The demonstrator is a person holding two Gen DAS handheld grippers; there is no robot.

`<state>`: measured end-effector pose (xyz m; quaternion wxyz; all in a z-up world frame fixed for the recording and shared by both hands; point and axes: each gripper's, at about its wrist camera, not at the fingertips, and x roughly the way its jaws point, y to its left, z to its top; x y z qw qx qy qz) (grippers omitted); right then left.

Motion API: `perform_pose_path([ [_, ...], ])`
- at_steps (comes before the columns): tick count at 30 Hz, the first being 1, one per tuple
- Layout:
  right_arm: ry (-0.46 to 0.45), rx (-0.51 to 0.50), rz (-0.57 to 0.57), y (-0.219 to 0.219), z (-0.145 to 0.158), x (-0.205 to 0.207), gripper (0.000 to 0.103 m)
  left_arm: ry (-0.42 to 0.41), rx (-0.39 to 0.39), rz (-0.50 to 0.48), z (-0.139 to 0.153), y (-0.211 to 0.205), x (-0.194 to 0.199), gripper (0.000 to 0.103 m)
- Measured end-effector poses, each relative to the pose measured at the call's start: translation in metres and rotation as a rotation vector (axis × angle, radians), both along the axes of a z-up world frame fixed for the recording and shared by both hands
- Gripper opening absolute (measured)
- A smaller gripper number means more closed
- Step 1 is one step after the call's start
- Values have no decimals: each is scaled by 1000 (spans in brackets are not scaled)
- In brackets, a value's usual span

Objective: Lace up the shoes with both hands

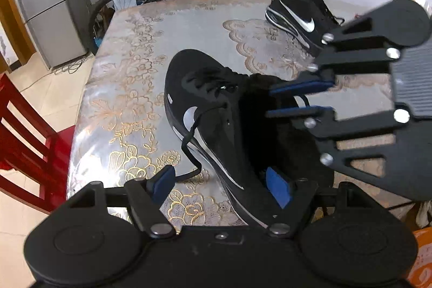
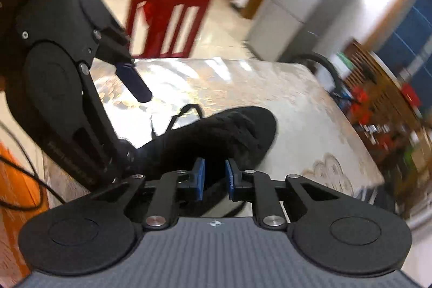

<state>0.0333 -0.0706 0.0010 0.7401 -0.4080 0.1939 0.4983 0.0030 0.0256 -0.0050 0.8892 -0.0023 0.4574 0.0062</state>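
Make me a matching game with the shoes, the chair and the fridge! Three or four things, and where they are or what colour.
Things:
1. near shoe
2. far shoe
3. chair
4. fridge

Clues:
A. red
B. silver-grey
C. between the left gripper's open pads
D. at the table's far corner

Pairs: 1-C, 2-D, 3-A, 4-B

Two shoes [image 1: 216, 112], two tools [image 1: 221, 185], three chairs [image 1: 24, 142]

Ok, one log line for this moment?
left tool: open, straddling near shoe | right tool: narrow gap, nothing gripped | lace: loose | second shoe: untouched
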Motion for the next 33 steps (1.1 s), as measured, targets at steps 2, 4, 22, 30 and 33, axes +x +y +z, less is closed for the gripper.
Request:
perform_pose_path([
  [2,-54,-42,54,7,-3,1,16,-4,-23,16,0,5,-2,73],
  [4,-96,-83,104,13,-7,3,15,-4,-42,27,0,9,-2,73],
  [22,-80,-190,227,15,2,1,18,3,-57,37,-5,8,2,74],
  [30,-132,-161,242,23,-5,0,14,2,-69,49,-6,11,1,75],
  [33,-229,-149,273,18,-5,-6,18,-1,-62,45,-6,10,1,75],
])
